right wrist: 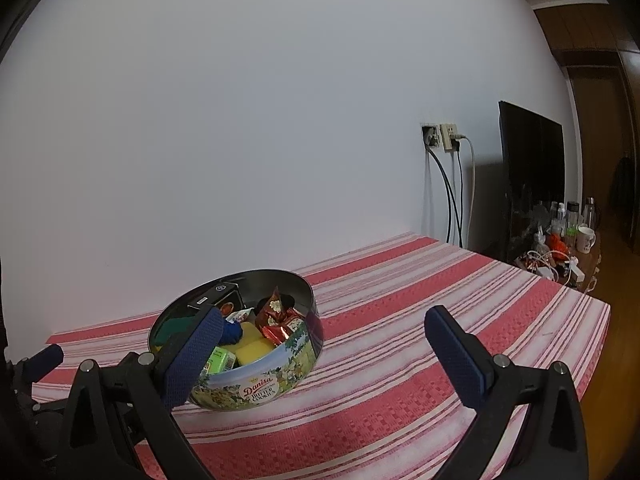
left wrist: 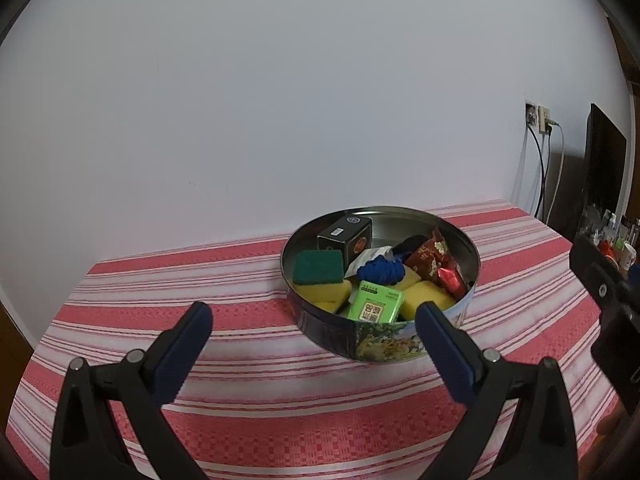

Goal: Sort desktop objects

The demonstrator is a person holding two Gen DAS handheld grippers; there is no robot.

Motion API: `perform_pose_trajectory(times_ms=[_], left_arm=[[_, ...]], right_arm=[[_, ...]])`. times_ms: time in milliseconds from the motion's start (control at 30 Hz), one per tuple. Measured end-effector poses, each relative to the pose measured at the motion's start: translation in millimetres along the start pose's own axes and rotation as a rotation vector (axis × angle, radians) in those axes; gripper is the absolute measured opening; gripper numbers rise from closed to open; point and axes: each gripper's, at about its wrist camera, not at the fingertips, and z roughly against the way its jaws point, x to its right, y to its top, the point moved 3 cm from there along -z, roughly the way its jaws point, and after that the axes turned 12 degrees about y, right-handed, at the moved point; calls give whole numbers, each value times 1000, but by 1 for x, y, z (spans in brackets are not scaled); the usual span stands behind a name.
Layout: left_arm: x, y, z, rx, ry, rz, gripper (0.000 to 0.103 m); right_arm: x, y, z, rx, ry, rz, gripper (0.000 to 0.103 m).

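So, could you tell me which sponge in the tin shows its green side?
The left sponge, lying on another yellow sponge; the right one shows only yellow.

The left gripper (left wrist: 314, 318) hangs above the striped table (left wrist: 224, 280), its fingers (left wrist: 188, 344) spread wide with nothing between them. Just beyond them stands a round tin (left wrist: 320, 330) holding sponges (left wrist: 320, 276), a green box (left wrist: 376, 304), a black box (left wrist: 346, 236), blue cloth (left wrist: 380, 270) and red packets (left wrist: 434, 258).
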Motion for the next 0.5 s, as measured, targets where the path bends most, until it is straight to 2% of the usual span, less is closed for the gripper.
perform_pose_trajectory(times_ms=[500], left_arm=[[-3,6,1,0,-13,15,102]], right_arm=[[-7,1,3,6,8,6,102]])
